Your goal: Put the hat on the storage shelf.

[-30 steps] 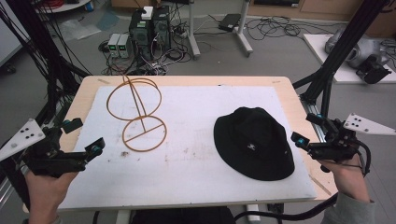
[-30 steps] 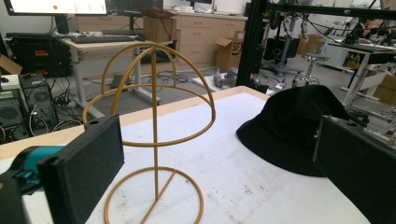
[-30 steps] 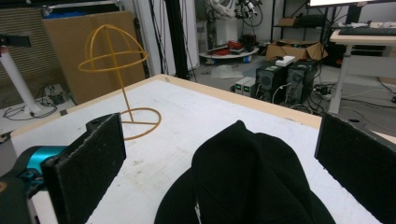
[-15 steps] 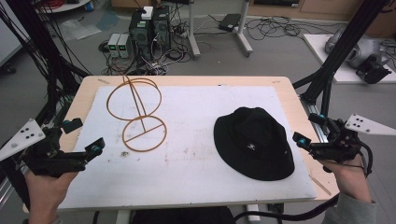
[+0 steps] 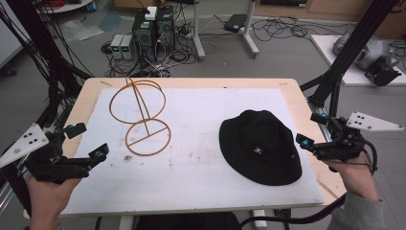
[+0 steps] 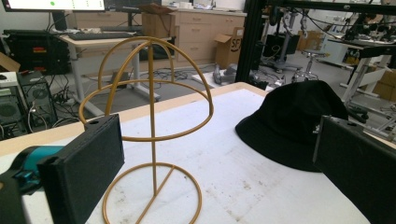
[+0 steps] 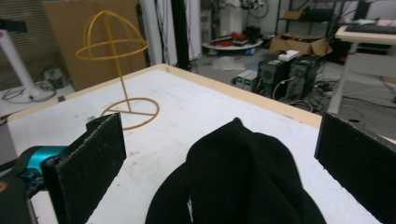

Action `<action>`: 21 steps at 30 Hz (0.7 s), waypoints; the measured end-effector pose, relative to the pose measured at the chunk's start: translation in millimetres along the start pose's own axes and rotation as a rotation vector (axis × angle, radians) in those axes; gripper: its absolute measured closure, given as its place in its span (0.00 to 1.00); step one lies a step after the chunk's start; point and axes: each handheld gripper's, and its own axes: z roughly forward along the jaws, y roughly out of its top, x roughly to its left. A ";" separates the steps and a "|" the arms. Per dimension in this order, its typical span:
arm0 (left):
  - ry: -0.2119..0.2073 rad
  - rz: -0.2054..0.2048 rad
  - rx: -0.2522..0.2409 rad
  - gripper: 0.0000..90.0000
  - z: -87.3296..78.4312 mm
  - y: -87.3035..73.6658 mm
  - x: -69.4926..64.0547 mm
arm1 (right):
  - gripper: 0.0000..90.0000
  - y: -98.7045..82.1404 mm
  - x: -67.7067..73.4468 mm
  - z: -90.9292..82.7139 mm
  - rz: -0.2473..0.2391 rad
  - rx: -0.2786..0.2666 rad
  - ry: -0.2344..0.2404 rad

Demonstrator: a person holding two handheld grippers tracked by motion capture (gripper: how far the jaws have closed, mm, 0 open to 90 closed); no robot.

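The bench [image 5: 201, 191] carries two things under a white sheet cover: a black hat [image 5: 261, 146] lying crown-up on the right half, and a gold wire stand [image 5: 141, 120] standing upright on the left half, well apart from the hat. The work in hand is judged to be the placing of the hat on the stand, and it is judged to be at its very start — nothing has been lifted, and the hat rests flat with its brim on the sheet.

The next move is judged to call for the right tool [image 5: 313, 129] to be brought inward over the brim nearest it, closed on the soft cloth, and raised without the crown being crushed; the stand is light wire and may need steadying by the left tool [image 5: 87, 141] so that it is not tipped when the hat is lowered onto its dome.

The right tool is held just off the right edge of the bench, near the hat but not touching it, its jaws spread wide and empty; in the right gripper view the hat [image 7: 243, 182] is seen between them, farther off. The left tool is held at the left edge, jaws likewise wide apart with nothing gripped — pointed toward the stand [image 6: 152, 130], near it but apart. Both hands are kept low, forearms coming in from the near side.
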 end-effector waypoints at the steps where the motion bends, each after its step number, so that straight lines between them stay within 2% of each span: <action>1: -0.002 0.002 0.002 0.02 0.0 -0.1 -0.2 | 0.01 0.0 0.0 0.0 0.000 0.000 0.000; 4: -0.001 0.000 0.009 0.02 0.1 -1.2 -0.7 | 0.01 0.0 -7.4 10.9 0.012 0.008 0.048; 8: -0.001 0.003 0.015 0.02 -2.2 -3.0 -0.9 | 0.01 -3.0 -23.0 27.9 0.030 0.066 0.033; 11: -0.012 -0.007 0.013 0.02 -4.1 -3.5 -1.8 | 0.01 -3.7 -26.0 33.5 0.027 0.087 0.040; 12: -0.025 -0.010 0.009 0.02 -4.6 -3.9 -2.9 | 0.01 -3.1 -27.7 39.9 0.012 0.102 0.056; 16: -0.031 -0.004 0.017 0.02 -4.9 -4.6 -6.4 | 0.01 -1.7 -29.1 47.8 -0.016 0.135 0.069; 18: -0.030 -0.002 0.019 0.02 -5.1 -5.0 -7.5 | 0.01 0.3 -30.0 55.3 -0.041 0.174 0.078; 21: -0.027 -0.004 0.023 0.02 -5.3 -6.1 -8.1 | 0.01 2.8 -31.3 60.0 -0.051 0.192 0.084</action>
